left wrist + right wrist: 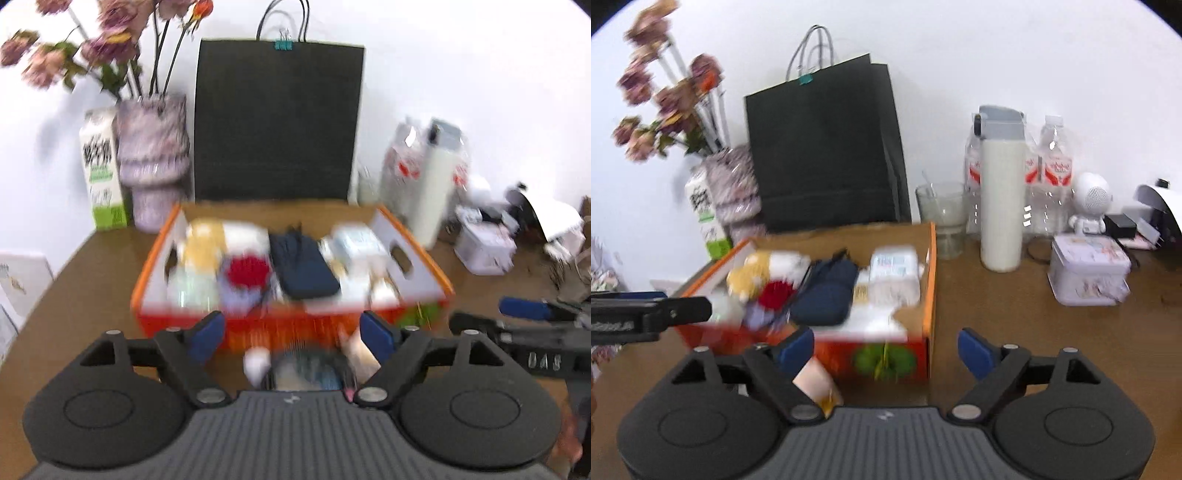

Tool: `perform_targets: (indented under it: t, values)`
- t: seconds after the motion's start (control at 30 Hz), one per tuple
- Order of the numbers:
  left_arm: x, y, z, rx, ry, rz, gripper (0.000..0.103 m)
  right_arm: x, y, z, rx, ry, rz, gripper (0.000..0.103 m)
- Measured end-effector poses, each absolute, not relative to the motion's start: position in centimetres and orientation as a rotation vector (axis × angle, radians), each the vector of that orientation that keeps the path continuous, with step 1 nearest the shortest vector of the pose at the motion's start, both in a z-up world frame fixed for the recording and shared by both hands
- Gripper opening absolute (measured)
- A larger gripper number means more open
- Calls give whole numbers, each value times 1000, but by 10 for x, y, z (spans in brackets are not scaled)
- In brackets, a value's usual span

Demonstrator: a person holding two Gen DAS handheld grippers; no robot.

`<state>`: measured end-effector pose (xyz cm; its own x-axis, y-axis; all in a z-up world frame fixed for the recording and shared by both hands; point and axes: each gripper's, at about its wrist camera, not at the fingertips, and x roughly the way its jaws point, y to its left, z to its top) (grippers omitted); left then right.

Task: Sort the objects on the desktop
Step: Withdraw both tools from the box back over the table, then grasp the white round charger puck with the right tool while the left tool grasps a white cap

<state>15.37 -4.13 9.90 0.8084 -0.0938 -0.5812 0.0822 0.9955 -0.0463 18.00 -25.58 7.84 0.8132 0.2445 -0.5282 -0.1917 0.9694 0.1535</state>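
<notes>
An orange cardboard box (147,269) stands on the brown table just beyond both grippers. It holds a navy pouch (303,266), a red item (247,271), a yellow and white plush (757,273) and white packets (894,273). My left gripper (291,338) is open in front of the box's near wall. Low between its fingers lie blurred things: a white lump (256,363), a dark round object (310,369) and a beige piece (364,354). My right gripper (884,350) is open at the box's (932,280) near right corner, with a pinkish object (812,380) beside its left finger.
Behind the box are a black paper bag (277,122), a vase of flowers (151,155) and a carton (101,173). To the right stand a glass (942,218), a white flask (1001,199), water bottles (1056,170), a white figure (1089,203) and a tin (1087,273).
</notes>
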Motion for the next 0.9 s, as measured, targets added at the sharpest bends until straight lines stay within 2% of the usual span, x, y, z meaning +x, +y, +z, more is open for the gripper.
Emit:
perform_targets:
  t: [0.1,0.4,0.9]
  values:
    - [117,-39,72,-31,667,-115,86,157,-261,61,113,584,283,92]
    - [53,-27,15,-75,732,-107,95,111,-247,33,100,570,333,99]
    - [45,-27,8,-74,674,-69,98,97,-221,25,-16,549,264,99]
